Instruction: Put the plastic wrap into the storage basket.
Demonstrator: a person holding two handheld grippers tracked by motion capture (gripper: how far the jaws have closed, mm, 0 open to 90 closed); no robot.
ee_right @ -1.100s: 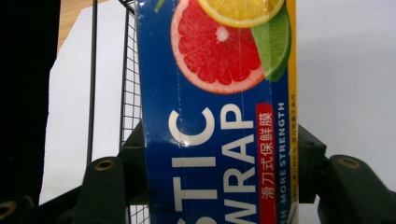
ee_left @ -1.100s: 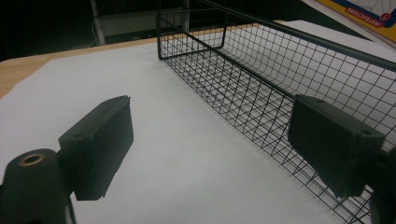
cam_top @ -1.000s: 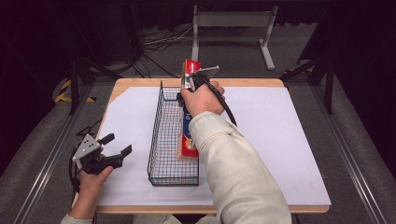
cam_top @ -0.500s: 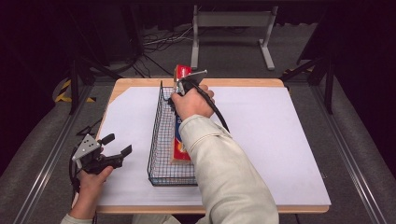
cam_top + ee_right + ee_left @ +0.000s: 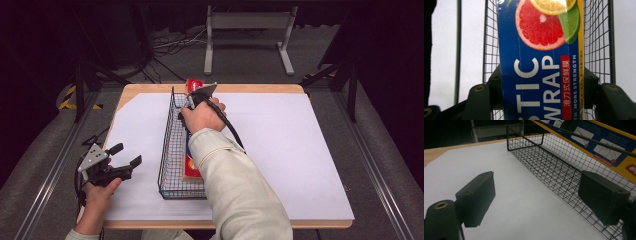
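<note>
A long blue and yellow plastic wrap box (image 5: 539,50) with citrus slices printed on it is clamped between the jaws of my right gripper (image 5: 542,92), which is shut on it. In the high view the box (image 5: 190,165) lies lengthwise in the black wire basket (image 5: 169,145). Its red far end sticks out past the basket's far rim, tilted up, where the right gripper (image 5: 197,97) holds it. My left gripper (image 5: 129,154) rests near the table's left front, open and with nothing in it. Between its pads (image 5: 477,195) is bare white paper, with the basket (image 5: 554,167) to its right.
A white sheet (image 5: 280,145) covers the wooden table (image 5: 250,88). The right sleeve crosses the near end of the basket. A metal stand (image 5: 247,35) and cables lie on the floor beyond the table.
My right hand has come down and slightly toward me with the box, lowering it deeper into the basket. The left gripper has stayed put.
</note>
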